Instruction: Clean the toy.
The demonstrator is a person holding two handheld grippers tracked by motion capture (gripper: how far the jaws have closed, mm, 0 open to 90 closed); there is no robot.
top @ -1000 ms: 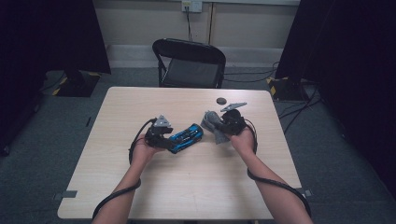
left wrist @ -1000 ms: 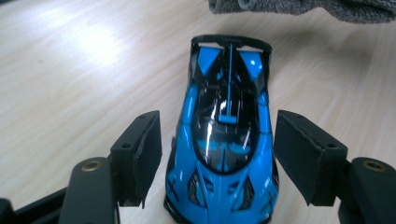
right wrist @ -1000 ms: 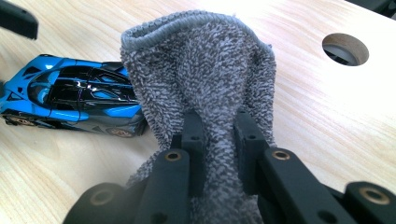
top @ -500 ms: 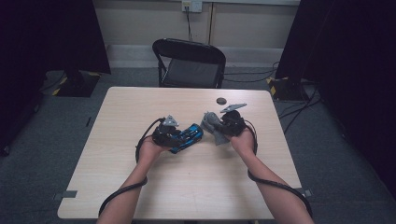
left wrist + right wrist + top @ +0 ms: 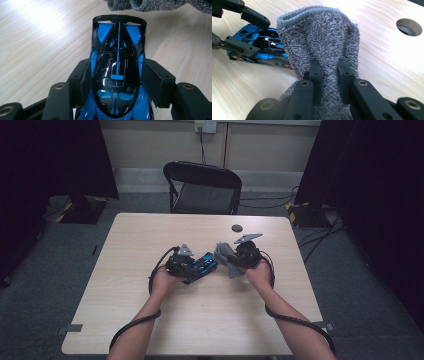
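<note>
We see the car (image 5: 117,75) flat on the table (image 5: 125,285), near the middle, blue and black, its tail wing toward the cloth (image 5: 319,42). The left gripper (image 5: 117,82) straddles the cabin: one pad sits against the car's side, the other stands just off the opposite side, so no firm pinch. Its jaws have just been opening again after a squeeze, with the car between them. Compared with a second ago, the car looks turned slightly and sits closer under the left hand (image 5: 162,280); the hand itself has barely shifted.

The right gripper (image 5: 329,75) has its jaws pressed together on a fold of the grey cloth, which stands up bunched just beside the car's tail. In the high view that grip looks the same as before, same spot. A small dark disc (image 5: 236,227) lies farther back on the table, apart from both. A chair (image 5: 202,187) stands beyond the far edge.
</note>
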